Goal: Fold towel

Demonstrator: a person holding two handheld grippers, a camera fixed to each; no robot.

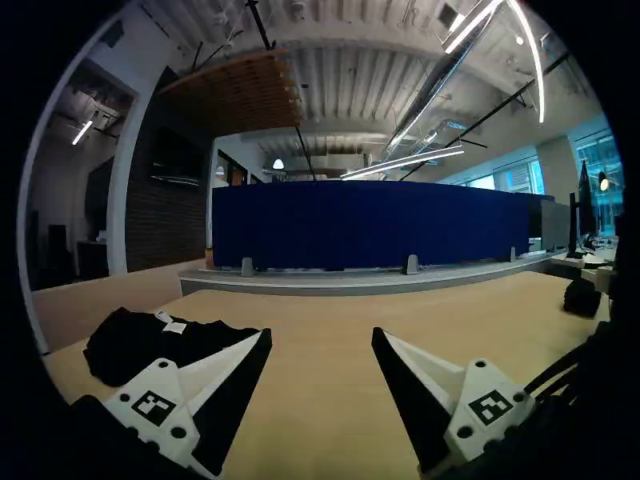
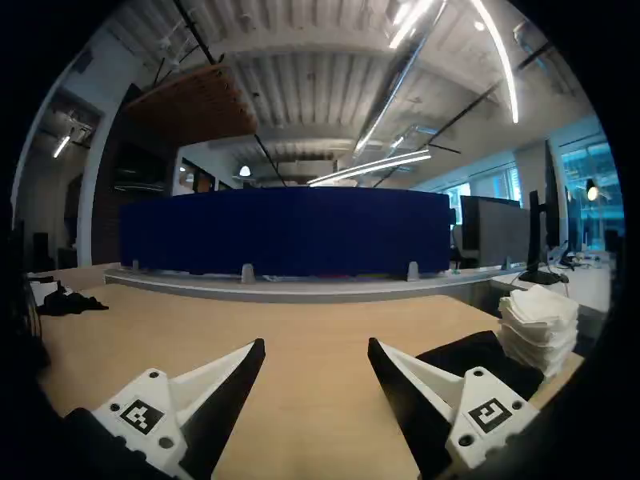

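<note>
Towel stack (image 2: 538, 326), white and folded, sits at the table's right edge in the right gripper view. A flat black cloth (image 2: 480, 352) lies just beside it, partly behind that gripper's right finger. In the left gripper view a folded black cloth (image 1: 152, 348) with a small white tag lies near the table's left edge, partly behind the left finger.

The left gripper (image 1: 321, 332) is held low and level over the table (image 1: 344, 312), pointing along the top toward the far edge. Its jaws are spread wide with nothing between them. The right gripper (image 2: 315, 342) has the same low, level pose, jaws equally spread and empty. Whether either one's fingers touch the wood cannot be told.

The tabletop is pale wood. A crumpled dark cloth (image 2: 70, 302) lies near its left edge in the right gripper view, and a dark lump (image 1: 582, 298) near its right edge in the left gripper view. A blue divider panel (image 1: 368, 224) runs along the far edge on a grey rail. Beyond are a monitor (image 2: 546, 224), bright windows, exposed ceiling ducts and long strip lights (image 2: 376, 166).
</note>
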